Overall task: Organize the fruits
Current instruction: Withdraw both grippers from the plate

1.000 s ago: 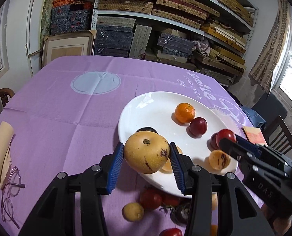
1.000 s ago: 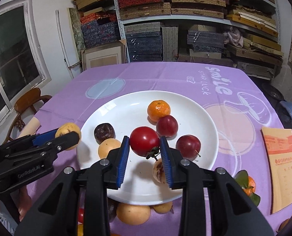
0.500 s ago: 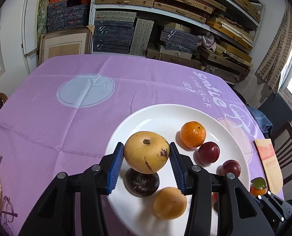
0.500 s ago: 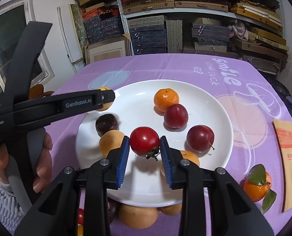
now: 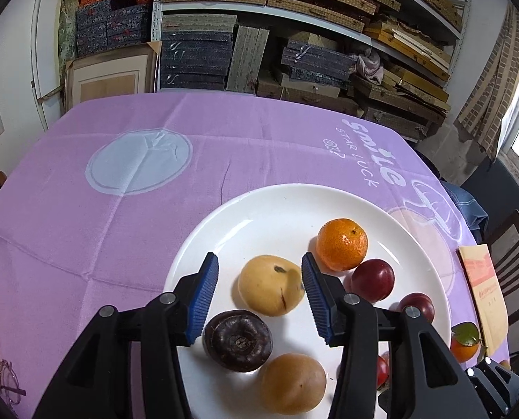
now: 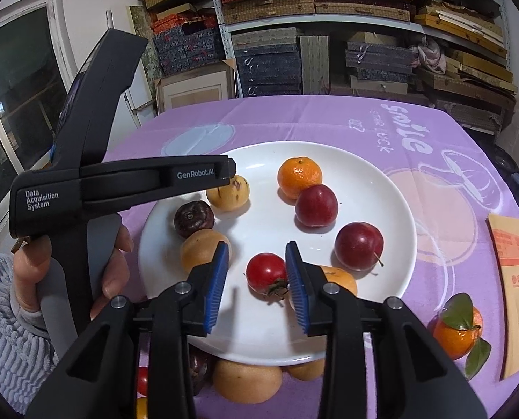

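A white plate (image 5: 277, 206) (image 6: 381, 181) holds several fruits. My left gripper (image 5: 259, 281) is open around a yellow spotted pear (image 5: 270, 284) that rests on the plate. My right gripper (image 6: 256, 272) is open, with a red tomato (image 6: 267, 273) lying on the plate between its pads, close to the right one. Also on the plate are a mandarin (image 5: 342, 243) (image 6: 299, 176), two red plums (image 6: 316, 205) (image 6: 359, 246), a dark purple fruit (image 5: 238, 340) (image 6: 194, 218) and a tan round fruit (image 5: 292, 382) (image 6: 202, 249).
A leafy mandarin (image 6: 458, 331) and an orange booklet (image 6: 518, 279) lie right of the plate. More fruits (image 6: 247, 382) sit on the purple cloth below the plate's near rim. Eyeglasses (image 5: 9, 382) lie at the far left. Chairs and full shelves surround the table.
Both grippers have opened. The yellow pear and the red tomato dropped from the jaws onto the plate. The left gripper moved further over the plate.
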Demonstrator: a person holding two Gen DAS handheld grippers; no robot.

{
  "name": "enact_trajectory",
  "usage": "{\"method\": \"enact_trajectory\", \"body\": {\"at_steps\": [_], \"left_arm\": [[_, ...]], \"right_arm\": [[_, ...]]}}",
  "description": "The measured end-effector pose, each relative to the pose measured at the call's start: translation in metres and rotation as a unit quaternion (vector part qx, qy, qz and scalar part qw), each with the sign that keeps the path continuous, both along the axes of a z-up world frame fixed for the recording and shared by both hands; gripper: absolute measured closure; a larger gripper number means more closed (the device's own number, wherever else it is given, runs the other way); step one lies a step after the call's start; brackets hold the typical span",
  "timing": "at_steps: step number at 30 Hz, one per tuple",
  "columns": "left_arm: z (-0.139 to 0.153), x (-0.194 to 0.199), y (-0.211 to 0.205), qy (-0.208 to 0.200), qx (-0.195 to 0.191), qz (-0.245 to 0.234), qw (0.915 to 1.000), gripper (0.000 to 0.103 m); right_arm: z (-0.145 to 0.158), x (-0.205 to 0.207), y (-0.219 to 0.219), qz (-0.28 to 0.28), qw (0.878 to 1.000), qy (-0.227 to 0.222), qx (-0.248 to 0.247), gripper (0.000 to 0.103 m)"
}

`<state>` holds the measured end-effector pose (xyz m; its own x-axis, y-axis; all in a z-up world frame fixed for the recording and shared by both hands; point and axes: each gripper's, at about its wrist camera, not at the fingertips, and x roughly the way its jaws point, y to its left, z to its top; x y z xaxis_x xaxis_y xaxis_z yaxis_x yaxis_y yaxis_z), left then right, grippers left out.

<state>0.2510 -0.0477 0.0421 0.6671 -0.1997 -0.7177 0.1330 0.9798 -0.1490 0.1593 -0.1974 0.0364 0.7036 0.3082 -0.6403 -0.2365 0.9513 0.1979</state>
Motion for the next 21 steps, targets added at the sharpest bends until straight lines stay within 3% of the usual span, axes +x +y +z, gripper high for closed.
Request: {"method": "enact_trajectory", "body": {"at_steps": [4,9,11,13,16,21], "left_arm": [[0.011,-0.009,0.009,-0.005,-0.008,0.008,0.9999,0.046],[0.024,-0.042,0.03,-0.021,-0.009,0.019,0.9996,0.028],[0.025,-0.061,0.041,-0.025,-0.007,0.024,0.9994,0.023],[0.023,-0.081,0.054,-0.027,-0.004,0.035,0.999,0.02],[0.017,-0.107,0.075,-0.024,-0.013,0.057,0.998,0.015],[-0.008,-0.138,0.097,0.007,-0.033,0.077,0.9965,0.015]], "right_arm": [[0.007,-0.006,-0.003,-0.007,1.0,-0.014,0.001,0.054],[0.019,-0.021,-0.008,-0.025,0.999,-0.044,-0.01,0.038],[0.026,-0.031,-0.011,-0.043,0.997,-0.068,-0.019,0.019],[0.032,-0.044,-0.016,-0.067,0.993,-0.096,-0.026,0.009],[0.036,-0.062,-0.027,-0.09,0.988,-0.121,-0.023,0.004],[0.029,-0.095,-0.055,-0.141,0.977,-0.151,-0.045,0.004]]}}
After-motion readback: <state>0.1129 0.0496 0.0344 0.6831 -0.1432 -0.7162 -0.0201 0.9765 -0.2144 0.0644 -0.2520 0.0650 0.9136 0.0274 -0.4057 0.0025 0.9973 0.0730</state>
